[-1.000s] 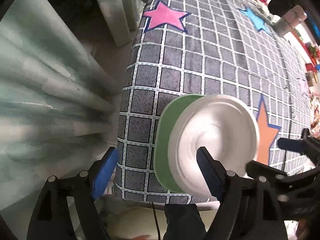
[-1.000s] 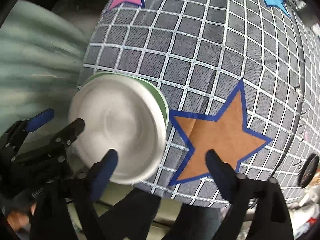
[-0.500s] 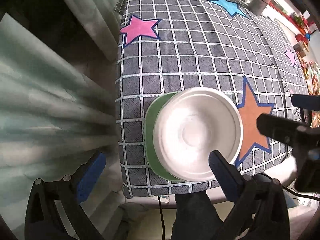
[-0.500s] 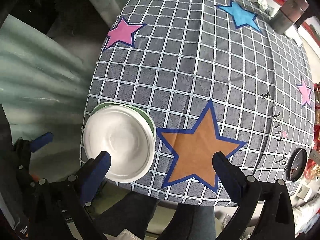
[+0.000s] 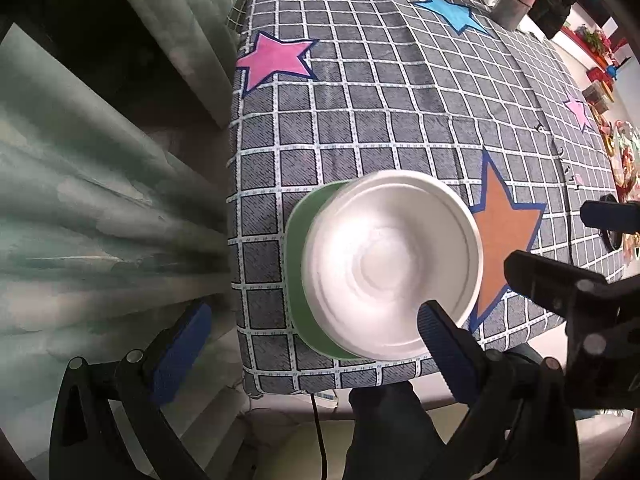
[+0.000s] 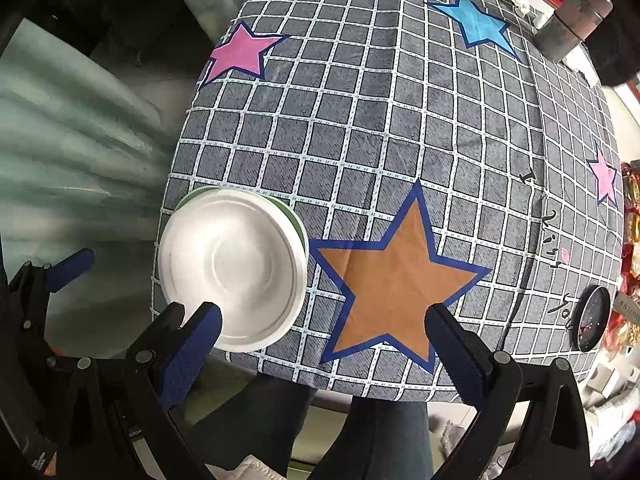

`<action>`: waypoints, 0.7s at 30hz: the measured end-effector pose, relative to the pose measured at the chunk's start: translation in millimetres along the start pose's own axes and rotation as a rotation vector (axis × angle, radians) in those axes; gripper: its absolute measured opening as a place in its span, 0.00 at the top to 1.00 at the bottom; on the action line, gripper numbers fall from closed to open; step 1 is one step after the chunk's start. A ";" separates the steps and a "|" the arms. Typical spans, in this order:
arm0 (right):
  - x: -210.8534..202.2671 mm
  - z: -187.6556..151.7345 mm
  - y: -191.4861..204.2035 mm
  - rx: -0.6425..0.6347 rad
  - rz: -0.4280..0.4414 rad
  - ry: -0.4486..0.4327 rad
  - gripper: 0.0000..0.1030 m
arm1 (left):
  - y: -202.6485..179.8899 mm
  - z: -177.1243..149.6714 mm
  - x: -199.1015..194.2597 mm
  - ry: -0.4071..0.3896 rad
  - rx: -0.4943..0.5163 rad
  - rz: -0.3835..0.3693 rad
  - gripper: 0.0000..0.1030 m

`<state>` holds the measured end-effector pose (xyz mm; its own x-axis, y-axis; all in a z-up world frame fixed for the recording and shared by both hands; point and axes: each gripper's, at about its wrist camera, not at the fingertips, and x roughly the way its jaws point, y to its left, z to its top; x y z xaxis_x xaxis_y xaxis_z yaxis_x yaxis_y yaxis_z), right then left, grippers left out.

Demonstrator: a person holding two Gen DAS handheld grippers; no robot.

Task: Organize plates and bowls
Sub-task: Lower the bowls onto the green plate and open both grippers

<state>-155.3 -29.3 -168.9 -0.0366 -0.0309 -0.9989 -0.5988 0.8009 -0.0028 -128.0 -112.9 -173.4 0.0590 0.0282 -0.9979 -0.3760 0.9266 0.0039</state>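
L wrist view: my left gripper (image 5: pixel 308 344) hangs over the near table corner, jaws spread wide, nothing between the pads. The white bowl (image 5: pixel 394 268) sits just ahead of my right-hand finger (image 5: pixel 446 344), nested on a green plate (image 5: pixel 298 264) whose rim peeks out on the far-left side. The other finger is off past the edge of the checked tablecloth (image 5: pixel 400 100), over the curtain side. The right gripper's black frame pokes in at the far right, beside the orange star (image 5: pixel 502 236).

R wrist view: right gripper (image 6: pixel 322 348) also wide open, empty, pointing down at the orange star. Bowl is just ahead-left of my left-hand finger (image 6: pixel 192 348), apart from it, no contact.

Handling, my guess: bowl looks like thin foam or paper pulp, so v. light, slightly soft, easy to dent or crack w/ a hard squeeze. I'd pinch the rolled rim, one pad inside and one outside, gentle close. The plate looks stiffer and flat, so I'd take it by the exposed rim. Stack sits close to the table edge, so a nudge could tip it off.

Writing: dark marks on the cloth well to my right, too warped to read. No brands legible.
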 end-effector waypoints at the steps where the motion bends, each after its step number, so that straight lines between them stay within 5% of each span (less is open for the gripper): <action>1: 0.9 -0.8 0.3 -0.001 -0.004 0.004 0.01 | -0.1 0.1 1.0 0.003 0.002 0.001 0.00; 21: 2.8 -0.6 2.6 -0.048 0.013 -0.003 0.01 | -7.1 4.4 -2.6 -0.008 0.026 0.045 0.00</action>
<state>-157.4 -27.7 -171.6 -0.0423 -0.0187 -0.9989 -0.6360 0.7716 0.0125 -121.4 -117.9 -170.5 0.0496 0.0731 -0.9961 -0.3545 0.9337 0.0508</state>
